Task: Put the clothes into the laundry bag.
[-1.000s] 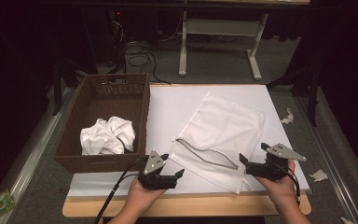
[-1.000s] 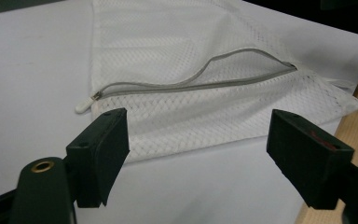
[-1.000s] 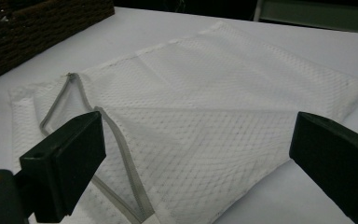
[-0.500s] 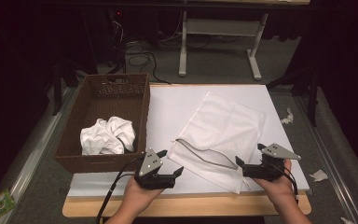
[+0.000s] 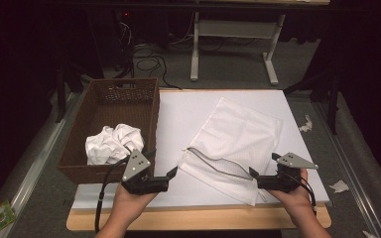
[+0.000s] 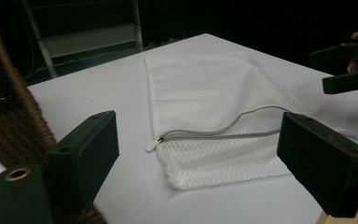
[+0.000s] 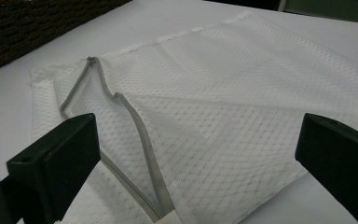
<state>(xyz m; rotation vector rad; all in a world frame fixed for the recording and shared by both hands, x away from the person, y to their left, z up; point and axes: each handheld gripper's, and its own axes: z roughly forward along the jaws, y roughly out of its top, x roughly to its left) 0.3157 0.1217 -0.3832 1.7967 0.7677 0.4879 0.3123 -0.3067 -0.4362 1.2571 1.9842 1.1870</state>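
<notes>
A white mesh laundry bag (image 5: 243, 134) lies flat on the white table top (image 5: 183, 114), its grey zipper (image 5: 217, 162) partly undone and curving along the near edge. My left gripper (image 5: 162, 164) hovers open just left of the bag's near corner; in the left gripper view the bag (image 6: 205, 93) and the zipper pull (image 6: 152, 144) lie ahead between the jaws of the left gripper (image 6: 198, 128). My right gripper (image 5: 263, 165) is open at the bag's near right corner. The right gripper (image 7: 198, 128) looks low over the mesh (image 7: 242, 93) and the gaping zipper (image 7: 135, 121). Neither gripper holds anything.
A brown wicker basket (image 5: 144, 106) stands at the table's left with a crumpled white cloth (image 5: 110, 144) inside. The table's wooden front edge (image 5: 198, 218) runs just below both hands. Paper scraps (image 5: 338, 186) lie on the floor at the right.
Both hands have drifted slightly: the left gripper a little to the left, the right gripper a little toward the bag's near corner. The bag and its zipper lie as before.
</notes>
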